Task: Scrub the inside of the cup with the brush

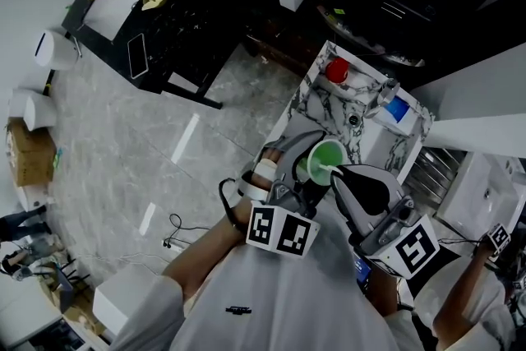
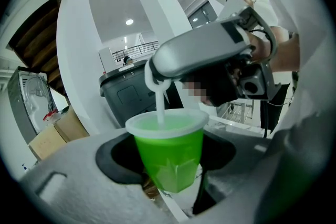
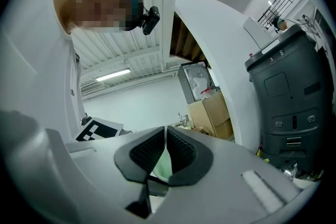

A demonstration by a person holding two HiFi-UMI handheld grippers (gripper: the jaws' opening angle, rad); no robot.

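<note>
L gripper (image 2: pixel 165 178) has its jaws clamped on the lower body of the green cup (image 2: pixel 168 147), one dark pad each side, w/ the rim well above the pads. That's prob. so the mouth is left free for the brush & the thin wall isn't crushed at the lip. Cup is upright, mouth up, at centre of the head view, held in the air over the near end of the marble counter (image 1: pixel 325 107) rather than standing on it, which lets one tool brace against the other. R gripper (image 3: pixel 165 153) has its jaws pressed nearly together, only a slit btwn the ribbed pads. In the left gripper view it comes in from the upper right w/ a white loop + stem hanging from its tip, so I judge it's pinching the brush (image 2: pixel 159 107) by the handle end. Stem drops straight down through the rim, left of centre. The brush head is hidden inside the green wall, so can't tell if bristles touch side or bottom. Gripping high on the handle gives reach w/o the jaws hitting the rim. Scrubbing looks to be the step in hand; strokes will need a firm L grip, as a side push could tip or squash the soft cup. A red item (image 1: pixel 337 70) & a blue-labelled one (image 1: pixel 395 108) sit on the counter, upper right of centre, apart from the action.
</note>
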